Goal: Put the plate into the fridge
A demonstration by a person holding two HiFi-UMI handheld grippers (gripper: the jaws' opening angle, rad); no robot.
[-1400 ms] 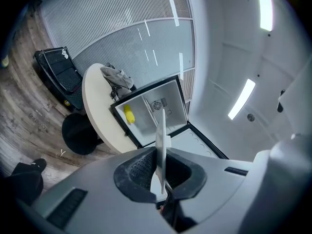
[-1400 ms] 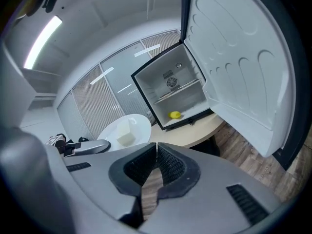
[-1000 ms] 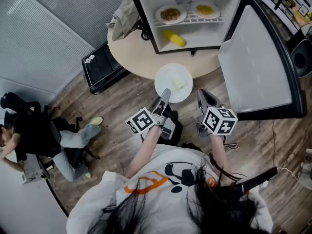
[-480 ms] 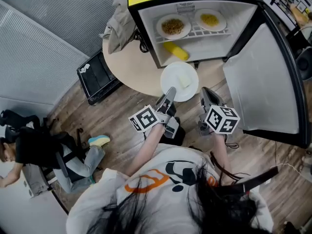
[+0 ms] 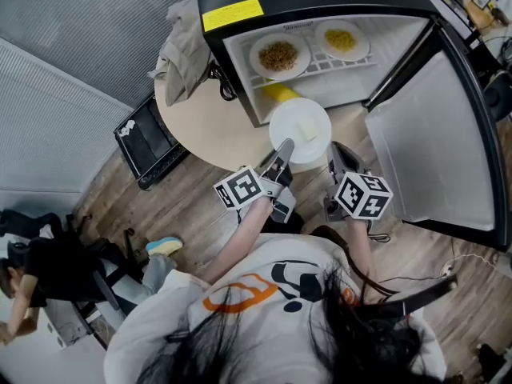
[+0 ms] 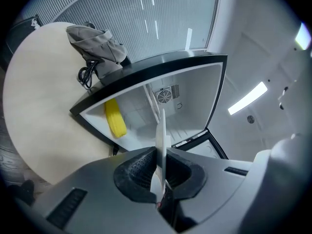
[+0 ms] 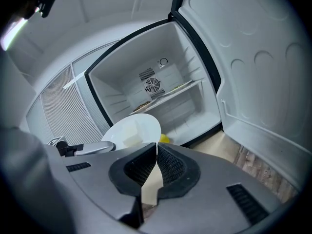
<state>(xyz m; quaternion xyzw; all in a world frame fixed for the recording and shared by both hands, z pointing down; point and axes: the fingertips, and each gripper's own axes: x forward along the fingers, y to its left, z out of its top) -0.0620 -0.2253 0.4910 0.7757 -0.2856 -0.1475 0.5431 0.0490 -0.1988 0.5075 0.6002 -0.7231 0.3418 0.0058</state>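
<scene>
A white plate (image 5: 300,130) with a pale yellow piece of food (image 5: 307,128) hangs level in front of the open fridge (image 5: 320,70). It covers part of the lower compartment. My left gripper (image 5: 286,146) is shut on the plate's near rim. In the left gripper view the plate (image 6: 160,130) shows edge-on between the pads. My right gripper (image 5: 337,153) is just right of the plate, shut and holding nothing. The right gripper view shows the plate (image 7: 134,130) to the left of its closed tips (image 7: 157,147).
The fridge's wire shelf holds two plates of food (image 5: 278,54) (image 5: 342,40), and a yellow item (image 5: 278,92) lies on its floor. Its door (image 5: 432,142) stands open at the right. A grey cloth (image 5: 184,50) lies on the round table (image 5: 208,122). A black case (image 5: 148,138) and a seated person (image 5: 44,270) are at the left.
The plate, in my left gripper, has moved forward from the table's edge to the fridge's lower opening. My right gripper has come along beside it. The seated person has shifted.
</scene>
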